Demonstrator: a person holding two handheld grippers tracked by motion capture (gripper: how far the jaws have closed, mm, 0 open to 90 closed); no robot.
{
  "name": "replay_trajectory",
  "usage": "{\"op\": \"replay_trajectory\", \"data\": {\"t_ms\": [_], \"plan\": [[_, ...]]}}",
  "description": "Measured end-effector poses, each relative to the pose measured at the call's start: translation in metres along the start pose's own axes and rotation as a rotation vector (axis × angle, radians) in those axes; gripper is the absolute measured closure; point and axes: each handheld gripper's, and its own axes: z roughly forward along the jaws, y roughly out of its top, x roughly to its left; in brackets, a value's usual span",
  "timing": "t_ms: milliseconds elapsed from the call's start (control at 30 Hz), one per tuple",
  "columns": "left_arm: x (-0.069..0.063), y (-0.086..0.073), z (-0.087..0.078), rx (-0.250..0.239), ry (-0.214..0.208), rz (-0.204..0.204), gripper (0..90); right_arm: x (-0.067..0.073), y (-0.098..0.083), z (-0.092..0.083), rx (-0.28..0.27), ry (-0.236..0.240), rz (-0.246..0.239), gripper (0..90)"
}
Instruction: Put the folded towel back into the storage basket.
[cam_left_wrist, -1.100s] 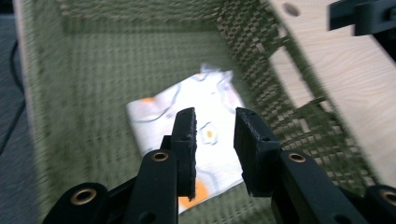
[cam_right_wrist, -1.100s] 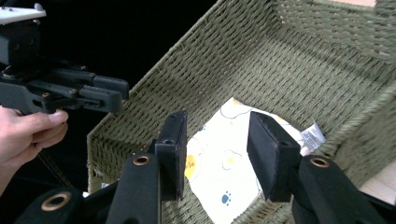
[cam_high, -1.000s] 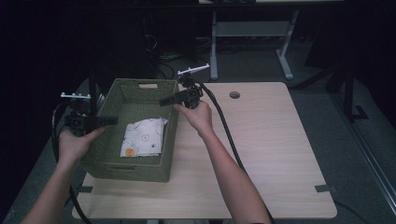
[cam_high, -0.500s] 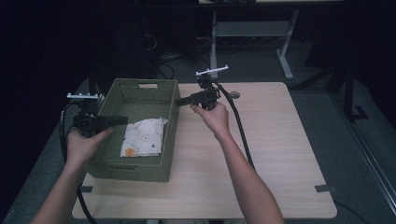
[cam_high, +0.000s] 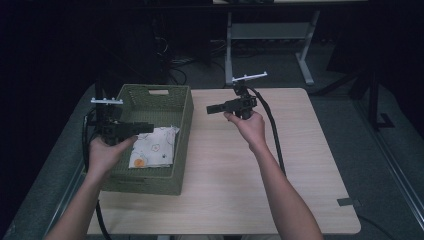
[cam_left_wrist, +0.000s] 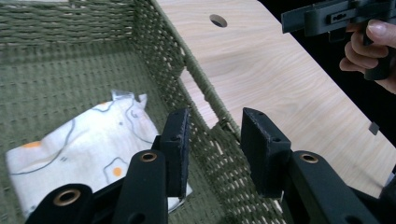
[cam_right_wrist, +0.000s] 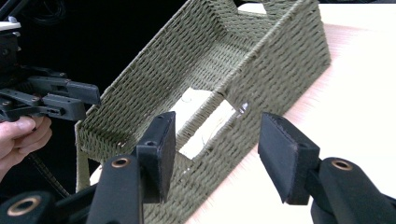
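Note:
A green woven basket (cam_high: 184, 131) stands on the left part of the table, with a folded white patterned cloth (cam_high: 152, 149) on its floor. My left gripper (cam_high: 150, 127) hovers over the basket's left side and points right. In its own view the jaws (cam_left_wrist: 215, 126) have just been opening, with nothing between them, above the basket wall (cam_left_wrist: 159, 60) and the cloth (cam_left_wrist: 93, 140). My right gripper (cam_high: 210, 108) hangs over the table just right of the basket and points left at it. Its jaws (cam_right_wrist: 217, 126) have also just been opening, empty, facing the basket (cam_right_wrist: 280, 51).
The light wooden table (cam_high: 280, 170) has a small round hole (cam_left_wrist: 218, 20) near its far edge. Cables trail from both grippers. A metal stand (cam_high: 270, 35) sits on the dark floor behind the table.
The right gripper has drawn away to the right from the basket's right rim. The left gripper has moved right, over the basket's left wall. The basket has stayed put.

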Motion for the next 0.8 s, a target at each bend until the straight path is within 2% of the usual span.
{"op": "replay_trajectory", "data": {"t_ms": [567, 800], "plan": [[-0.036, 0.006, 0.026, 0.006, -0.036, 0.015, 59.6, -0.024, -0.021, -0.041, -0.038, 0.005, 0.021, 43.4], [-0.053, 0.009, 0.04, 0.024, -0.039, 0.033, 57.9, -0.038, -0.033, -0.062, -0.06, 0.003, 0.037, 42.5]]}}
